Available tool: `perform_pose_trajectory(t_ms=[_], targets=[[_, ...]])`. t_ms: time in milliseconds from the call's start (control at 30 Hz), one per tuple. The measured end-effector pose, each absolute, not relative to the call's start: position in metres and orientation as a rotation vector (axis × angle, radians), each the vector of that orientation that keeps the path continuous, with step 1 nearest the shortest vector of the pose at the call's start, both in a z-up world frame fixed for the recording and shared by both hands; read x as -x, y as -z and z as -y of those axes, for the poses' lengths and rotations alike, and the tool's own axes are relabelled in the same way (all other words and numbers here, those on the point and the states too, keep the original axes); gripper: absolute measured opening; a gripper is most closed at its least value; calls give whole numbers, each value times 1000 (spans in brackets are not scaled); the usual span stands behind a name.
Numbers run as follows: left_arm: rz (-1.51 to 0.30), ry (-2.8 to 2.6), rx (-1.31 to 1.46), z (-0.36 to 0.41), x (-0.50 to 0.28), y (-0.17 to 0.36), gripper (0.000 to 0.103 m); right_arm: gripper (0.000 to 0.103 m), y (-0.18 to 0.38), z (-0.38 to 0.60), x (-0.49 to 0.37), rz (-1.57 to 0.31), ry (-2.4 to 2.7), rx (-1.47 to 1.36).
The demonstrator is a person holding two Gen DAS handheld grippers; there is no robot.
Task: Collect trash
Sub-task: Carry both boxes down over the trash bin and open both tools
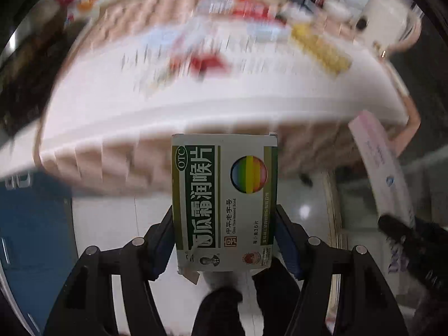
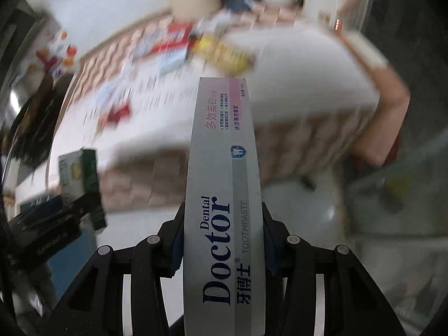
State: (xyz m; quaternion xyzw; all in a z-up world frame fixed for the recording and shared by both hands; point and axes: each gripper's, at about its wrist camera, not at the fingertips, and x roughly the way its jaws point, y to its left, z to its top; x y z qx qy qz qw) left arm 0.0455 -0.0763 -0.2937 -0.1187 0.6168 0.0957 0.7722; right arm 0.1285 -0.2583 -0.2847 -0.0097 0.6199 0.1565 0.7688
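Two tongs each grip a carton in the air above the floor: the left tongs [image 1: 224,235] clamp a green lozenge box [image 1: 224,201], the right tongs [image 2: 222,240] a toothpaste box [image 2: 224,196]. Beyond lies a blurred, litter-strewn worktop [image 1: 196,100].

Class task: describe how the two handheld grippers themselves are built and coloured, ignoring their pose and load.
Both the left gripper and right gripper are matte black, with angular linkage arms joined by round silver pins. Their fingers carry dark blue pads. No cables or sleeves show.
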Motion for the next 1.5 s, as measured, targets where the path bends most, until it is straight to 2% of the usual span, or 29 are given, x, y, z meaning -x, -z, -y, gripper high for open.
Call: perform_pose_trajectory(t_ms=[67, 200, 467, 533, 667, 700, 767, 800, 833, 867, 933, 967, 1033, 1200, 1500], targets=[[-1409, -210, 289, 80, -27, 323, 62, 48, 313, 255, -99, -1412, -354, 36], [-1536, -228, 355, 97, -20, 446, 63, 48, 406, 255, -59, -1564, -372, 50], [-1776, -185, 505, 103, -17, 705, 63, 48, 663, 250, -17, -1837, -390, -37], [-1834, -161, 510, 84, -15, 772, 63, 48, 721, 249, -10, -1902, -385, -57], [-1892, -134, 524, 70, 2, 833, 65, 48, 802, 244, -2, -1965, -377, -38], [-1898, -133, 525, 67, 3, 841, 67, 49, 815, 243, 2, -1980, -386, -30], [-1887, -134, 533, 56, 2, 868, 88, 50, 837, 243, 3, -1997, -373, -14], [-1882, -140, 528, 58, 1, 863, 103, 50, 844, 242, 4, -2005, -369, -1], [-1877, -152, 517, 47, 4, 871, 103, 54, 850, 240, 5, -2020, -369, 9], [-1872, -161, 510, 48, 4, 862, 103, 69, 854, 239, 5, -2026, -362, 11], [-1864, -181, 491, 46, 5, 860, 103, 88, 856, 238, 7, -2024, -359, 17], [-1850, -198, 485, 44, 4, 853, 103, 95, 855, 237, 7, -2019, -355, 29], [-1803, -235, 443, 41, 2, 835, 103, 102, 851, 234, 9, -1998, -338, 55], [-1721, -304, 288, 32, 4, 770, 103, 103, 839, 232, 6, -1916, -288, 145], [-1688, -339, 287, 30, 10, 685, 103, 103, 817, 231, 3, -1851, -256, 185]])
